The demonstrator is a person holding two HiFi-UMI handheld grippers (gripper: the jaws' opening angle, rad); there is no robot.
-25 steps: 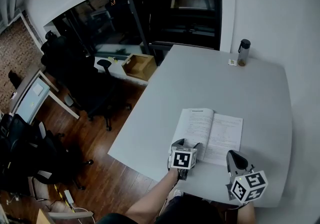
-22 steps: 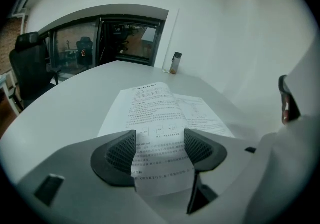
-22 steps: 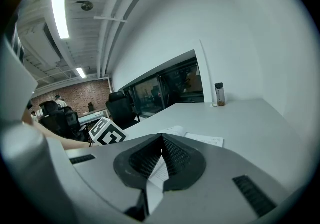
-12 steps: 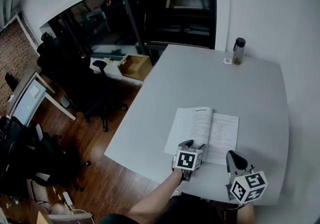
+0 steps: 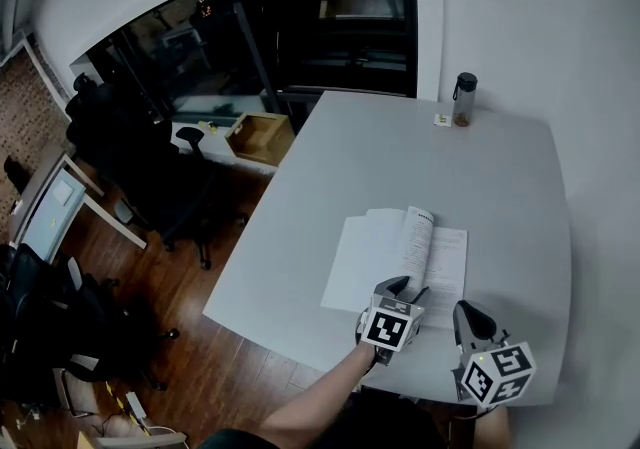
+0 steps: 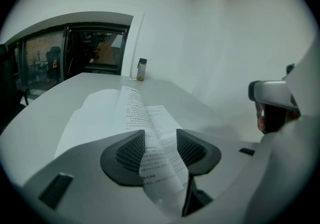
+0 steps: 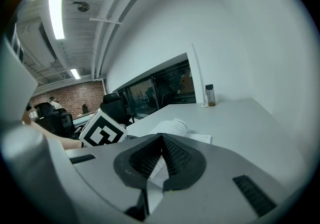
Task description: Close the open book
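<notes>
Near the front edge of the grey desk (image 5: 480, 177) the open book (image 5: 362, 262) is lying with its printed sides facing up. I am holding my left gripper (image 5: 403, 289) at the book's near edge, about at the middle fold. One page (image 5: 417, 235) is standing up off the left half and curling over toward the right half.

Looking along the left gripper, that page (image 6: 150, 133) is running up between my two fingers (image 6: 131, 152). The fingers are closing on it. The sheet is lying against the left pad while a gap is showing at the right pad, so I am not clamping it yet.

To the right, my right gripper (image 5: 470, 315) is pointing at the book's near right corner. Its fingers (image 7: 177, 155) are meeting at their tips, clenched on nothing that I can make out. Printed paper is showing through the slit behind the tips. I cannot tell whether the tips are touching the corner or hanging just over it.

Far across the desk, close to the wall, a dark-capped bottle (image 5: 463, 99) is standing upright, well apart from the book. A small pale thing (image 5: 441, 119) is lying just to its left.
</notes>
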